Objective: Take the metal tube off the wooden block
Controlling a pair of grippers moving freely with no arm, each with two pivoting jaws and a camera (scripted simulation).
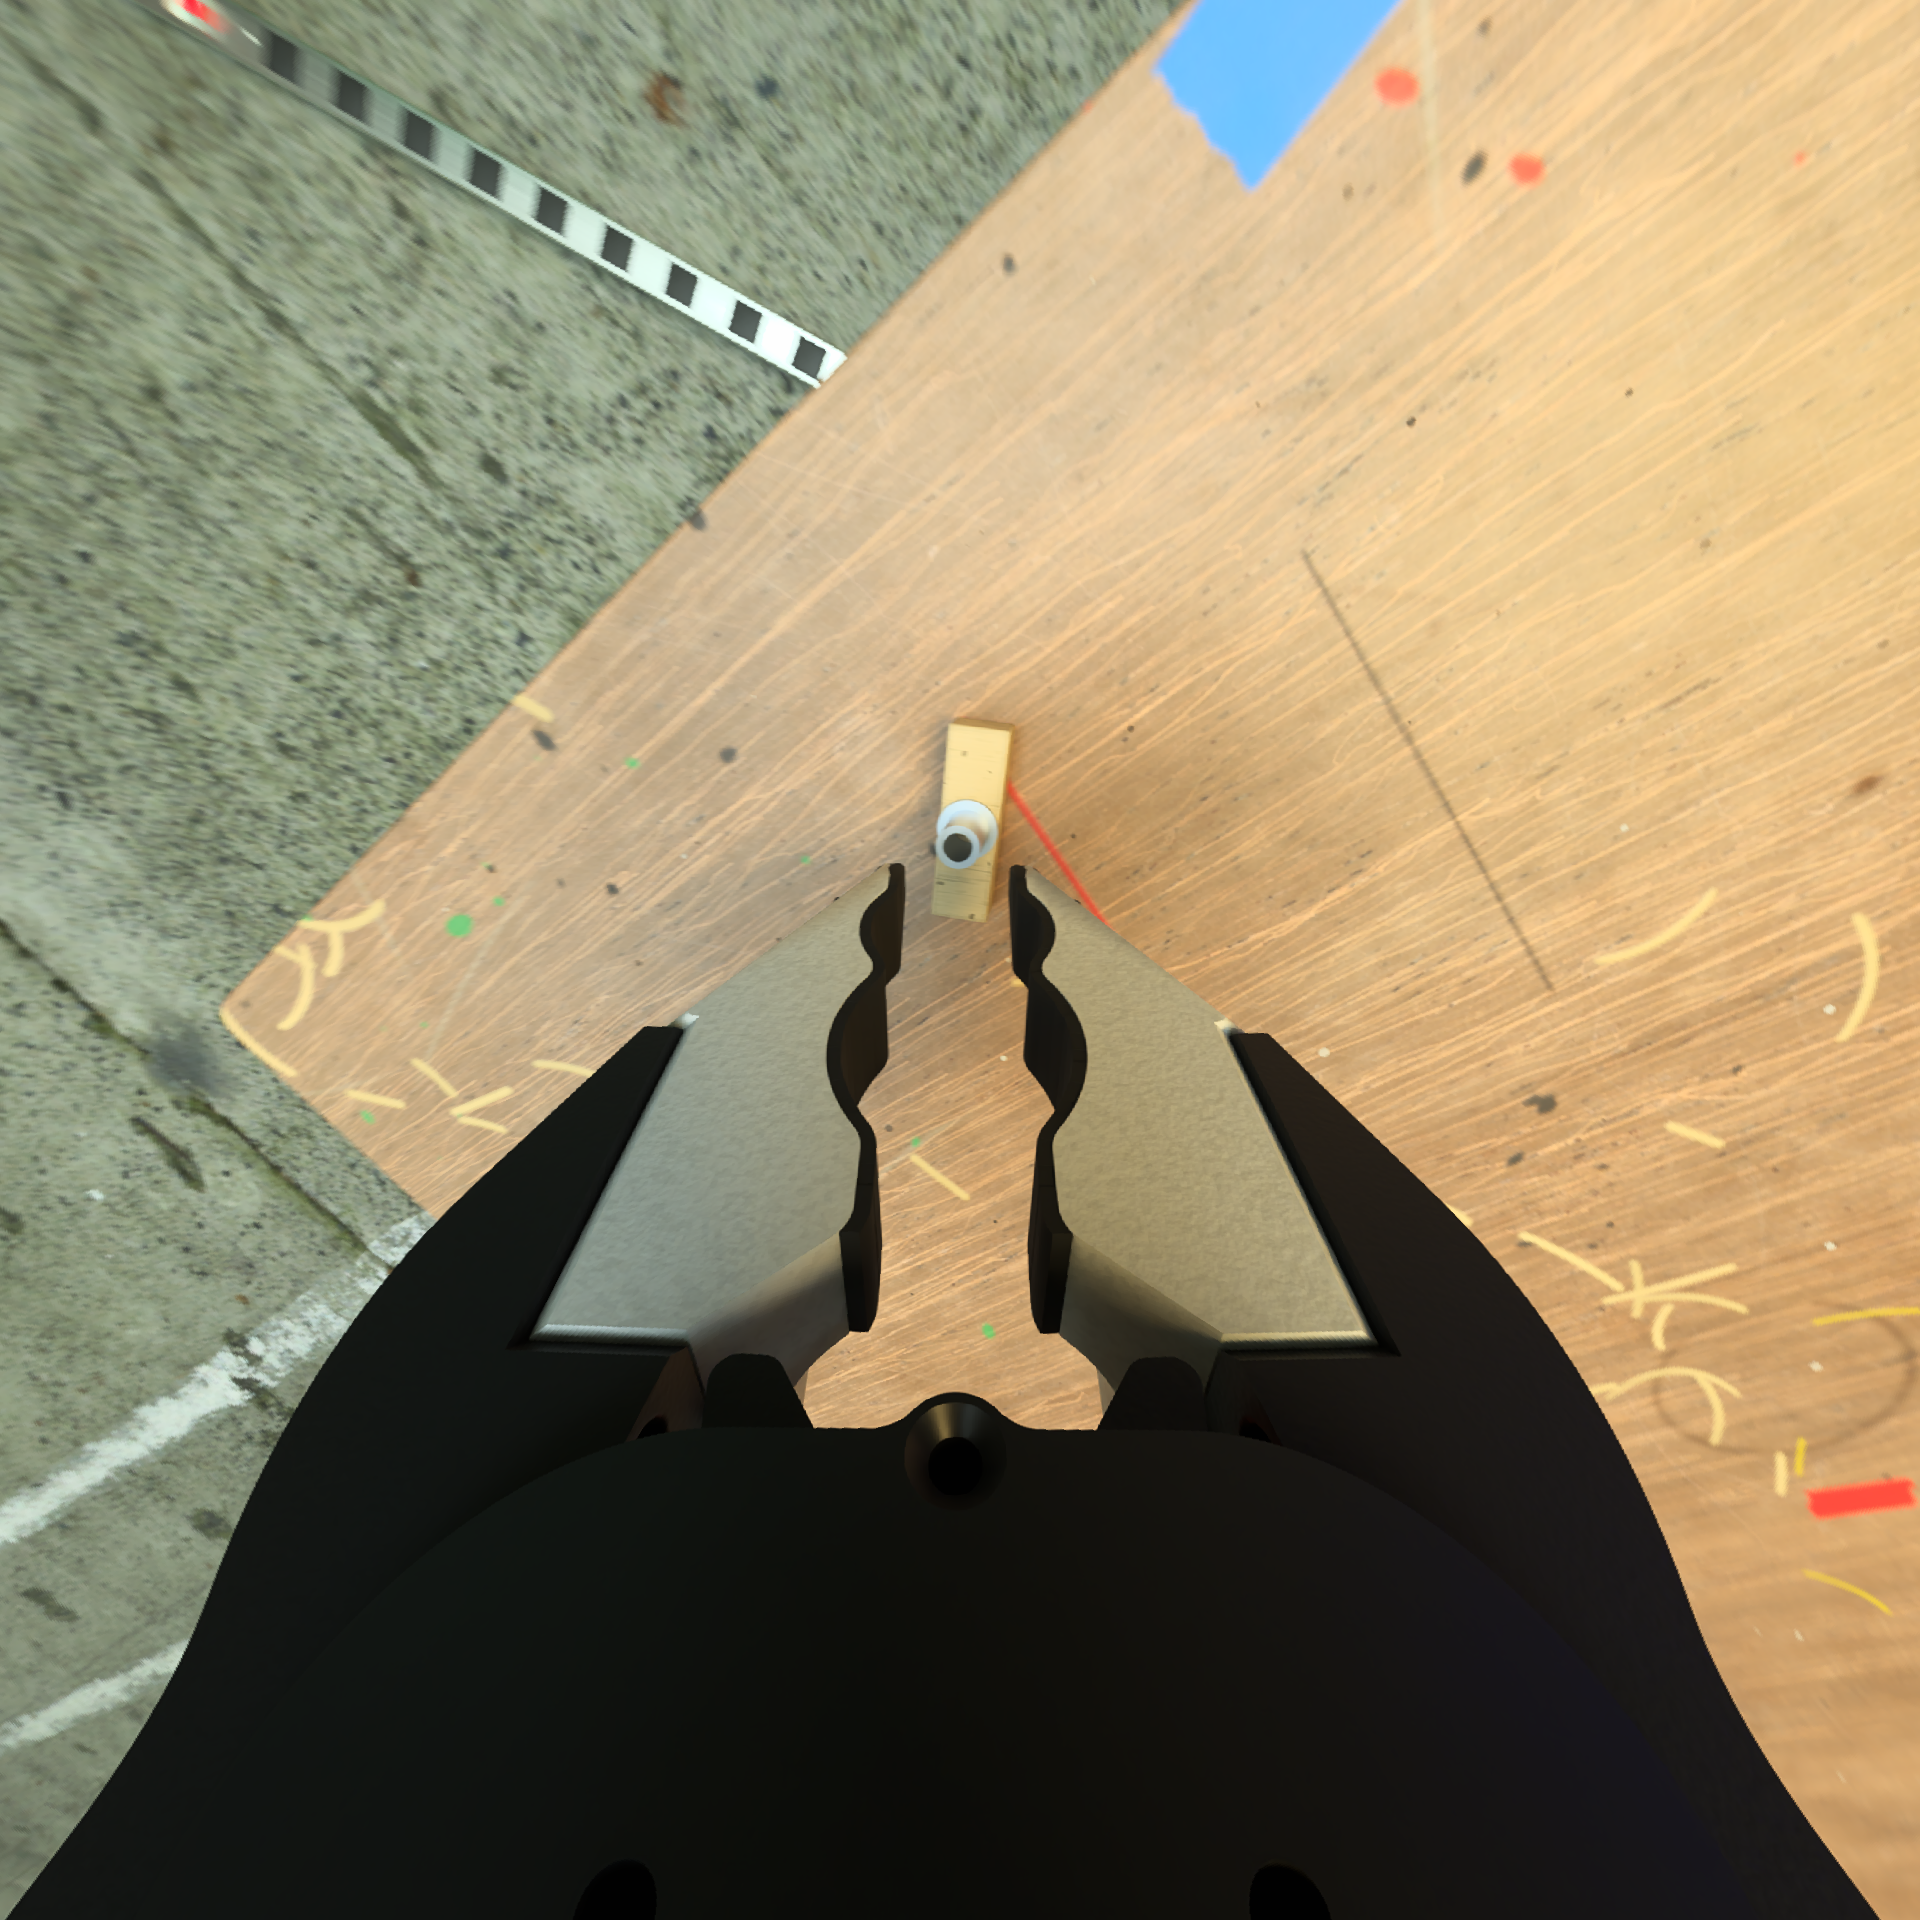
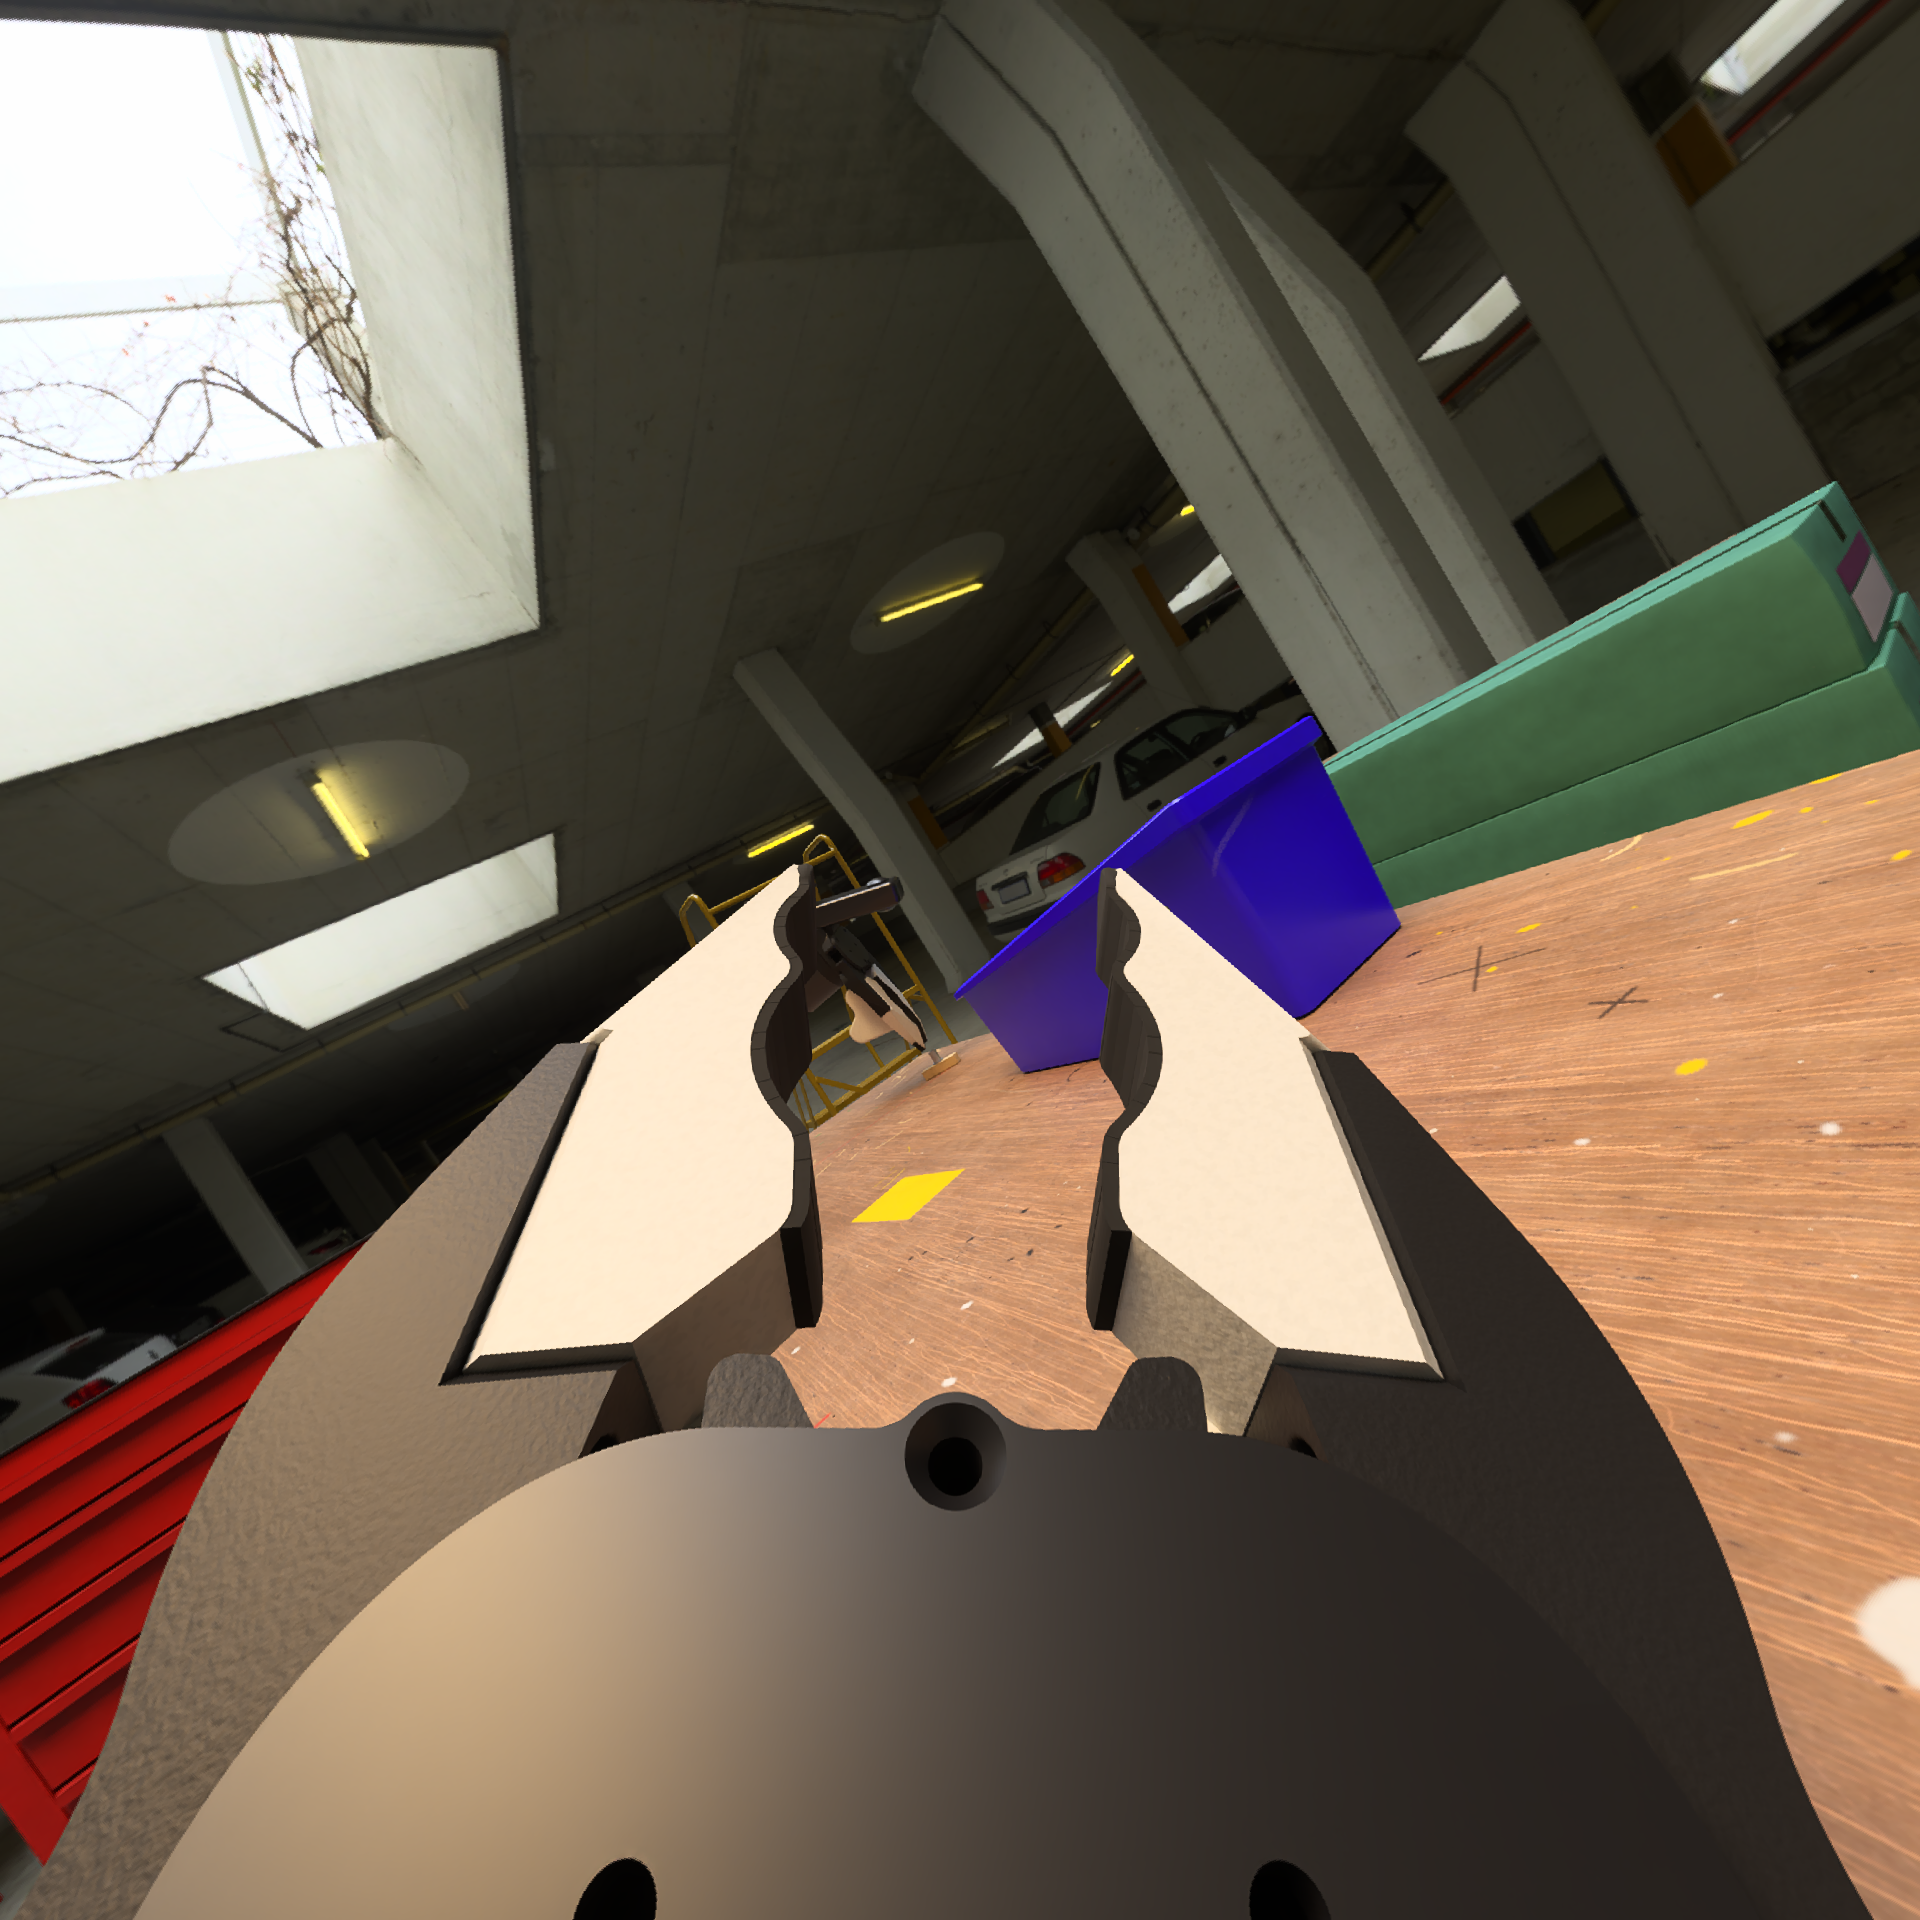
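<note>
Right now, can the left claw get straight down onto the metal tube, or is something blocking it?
Probably yes. The left claw is open above the table, and the metal tube stands upright in the wooden block just past its fingertips, with nothing between them.

Bare table (image 1: 1351,727) lay on all sides of the block (image 1: 975,821). A blue bin (image 2: 1247,883) stood well apart, green boxes (image 2: 1610,707) behind it.

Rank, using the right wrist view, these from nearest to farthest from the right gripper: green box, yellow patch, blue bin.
1. Yellow patch, on the tabletop between the right gripper's fingers.
2. Blue bin, ahead, slightly right.
3. Green box, behind the bin, far right.
</note>
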